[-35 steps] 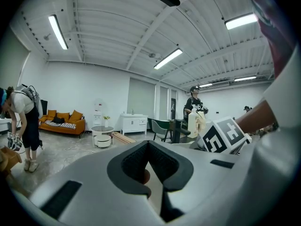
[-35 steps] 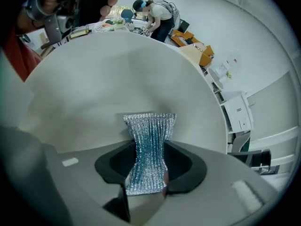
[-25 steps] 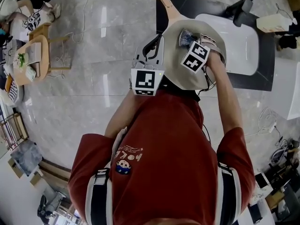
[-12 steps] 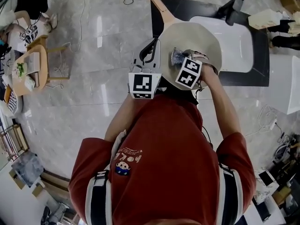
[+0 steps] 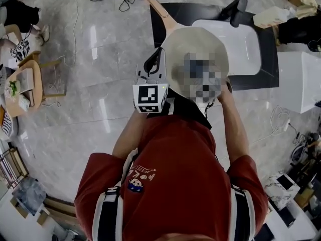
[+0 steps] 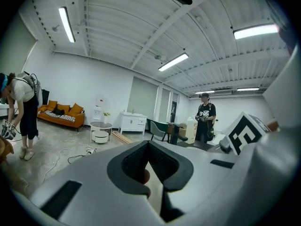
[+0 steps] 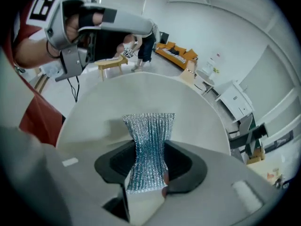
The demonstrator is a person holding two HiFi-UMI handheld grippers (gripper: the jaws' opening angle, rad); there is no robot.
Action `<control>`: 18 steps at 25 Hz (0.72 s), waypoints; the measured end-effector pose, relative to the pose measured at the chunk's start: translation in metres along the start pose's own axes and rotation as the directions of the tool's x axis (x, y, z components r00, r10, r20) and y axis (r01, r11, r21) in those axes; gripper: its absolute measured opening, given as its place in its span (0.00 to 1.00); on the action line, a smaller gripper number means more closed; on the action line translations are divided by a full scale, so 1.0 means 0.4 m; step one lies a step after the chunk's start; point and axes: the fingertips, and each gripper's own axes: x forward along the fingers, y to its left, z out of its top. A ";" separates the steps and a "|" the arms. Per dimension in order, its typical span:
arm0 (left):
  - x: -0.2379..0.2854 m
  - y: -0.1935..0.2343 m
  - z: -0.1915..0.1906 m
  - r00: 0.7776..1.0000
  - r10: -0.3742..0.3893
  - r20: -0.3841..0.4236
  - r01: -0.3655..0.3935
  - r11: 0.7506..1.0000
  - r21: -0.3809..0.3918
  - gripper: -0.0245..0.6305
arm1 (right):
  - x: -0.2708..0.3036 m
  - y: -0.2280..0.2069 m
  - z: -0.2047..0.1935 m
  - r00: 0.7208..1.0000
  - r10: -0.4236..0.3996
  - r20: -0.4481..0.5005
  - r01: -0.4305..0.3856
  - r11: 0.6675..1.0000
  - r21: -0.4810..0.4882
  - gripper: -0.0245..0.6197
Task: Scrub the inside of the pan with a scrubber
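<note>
The pan [image 5: 193, 41] was cream, its handle [image 5: 161, 10] pale tan; the scrubber [image 7: 148, 140] was silver with a ribbed mesh pattern.

Right gripper [image 7: 148, 163]: jaws pinched together on the scrubber, squeezing its middle narrow.
Scrubber [image 7: 149, 128]: silvery ribbed mesh, with its upper end fanned out against the pan's inside.
Pan [image 7: 141, 91]: pale cream and round, filling the middle of the view.
Left gripper [image 7: 136, 26]: white, up by the pan's far rim, with a gloved hand [image 7: 77, 25] in its grip.
Sleeve [image 7: 40, 114]: red, at the left edge.
Room behind: an orange sofa [image 7: 178, 53], a small wooden table [image 7: 112, 62], a white cabinet [image 7: 233, 100].
</note>
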 end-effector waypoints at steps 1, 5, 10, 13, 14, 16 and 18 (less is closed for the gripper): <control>0.003 -0.009 -0.002 1.000 -0.004 -0.005 0.004 1.000 0.001 0.04 | -0.016 -0.010 0.003 1.000 -0.013 0.027 0.012 0.999 0.030 0.34; 0.011 -0.046 0.016 1.000 -0.005 -0.002 0.005 1.000 0.013 0.04 | -0.087 -0.056 0.020 0.986 -0.079 0.149 0.057 0.987 0.152 0.34; 0.015 -0.094 0.054 1.000 0.002 0.006 -0.002 0.999 0.039 0.04 | -0.147 -0.094 0.004 0.954 -0.135 0.267 0.048 0.950 0.308 0.34; 0.016 -0.125 0.071 1.000 0.007 0.011 -0.008 0.998 0.062 0.04 | -0.194 -0.131 0.000 0.921 -0.193 0.339 0.047 0.918 0.393 0.34; 0.017 -0.135 0.078 1.000 0.009 0.014 -0.010 0.997 0.073 0.04 | -0.211 -0.145 0.001 0.907 -0.216 0.362 0.051 0.908 0.415 0.34; 0.019 -0.157 0.092 1.000 0.012 0.021 -0.013 0.996 0.088 0.04 | -0.244 -0.170 0.000 0.879 -0.256 0.401 0.054 0.892 0.449 0.34; 0.018 -0.183 0.112 0.999 0.009 0.034 -0.012 0.995 0.097 0.04 | -0.272 -0.190 -0.007 0.856 -0.281 0.433 0.049 0.879 0.474 0.34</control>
